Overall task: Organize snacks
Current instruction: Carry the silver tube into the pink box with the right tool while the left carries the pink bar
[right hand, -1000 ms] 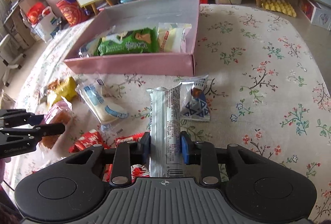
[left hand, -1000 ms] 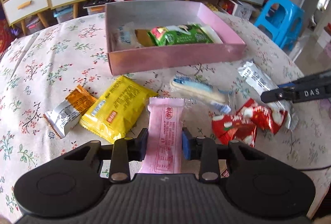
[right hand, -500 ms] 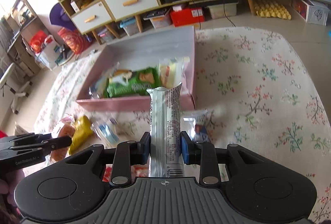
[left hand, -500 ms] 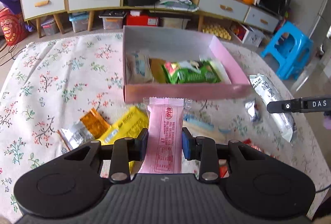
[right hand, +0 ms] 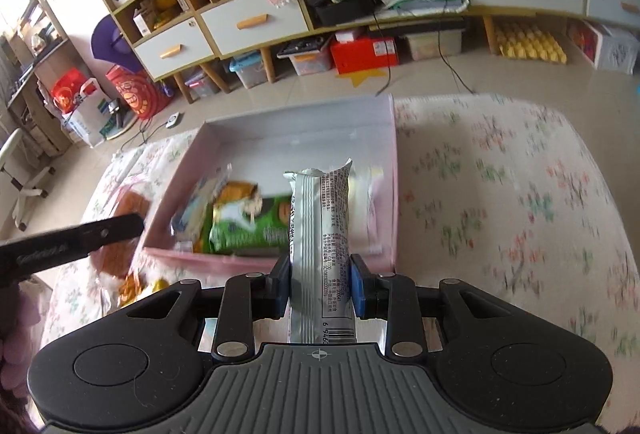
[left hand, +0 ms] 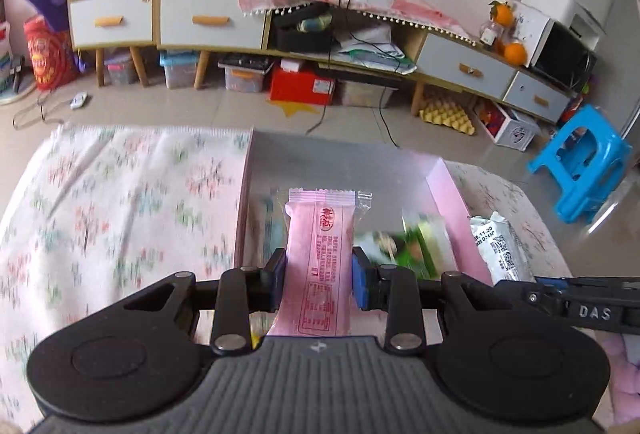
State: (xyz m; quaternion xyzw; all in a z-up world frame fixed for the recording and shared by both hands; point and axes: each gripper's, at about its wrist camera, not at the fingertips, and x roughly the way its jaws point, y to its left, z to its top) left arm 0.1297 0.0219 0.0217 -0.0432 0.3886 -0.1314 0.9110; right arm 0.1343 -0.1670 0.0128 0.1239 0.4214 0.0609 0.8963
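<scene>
The left gripper (left hand: 319, 282) is held level above the near edge of the pink box (left hand: 448, 185), aimed toward the far cabinets, its fingers clenched on a pink snack packet (left hand: 320, 258). The packet stands upright between the pads, its long axis running away from the camera along the fingers, with the crimped end pointing far and hanging over the box interior. The right gripper (right hand: 320, 292) sits in a matching pose just behind the box's (right hand: 394, 153) near wall, its fingers grasping a silver snack bar (right hand: 320, 234) whose long axis also runs forward, crimped tip pointing to the far side above the box. Inside the box lies a green snack bag (right hand: 248, 230), its long axis across the box, left to right; the packets beside it are too blurred to identify, perhaps a pale wrapper at the left. The box rests on a floral tablecloth (right hand: 500, 193).
</scene>
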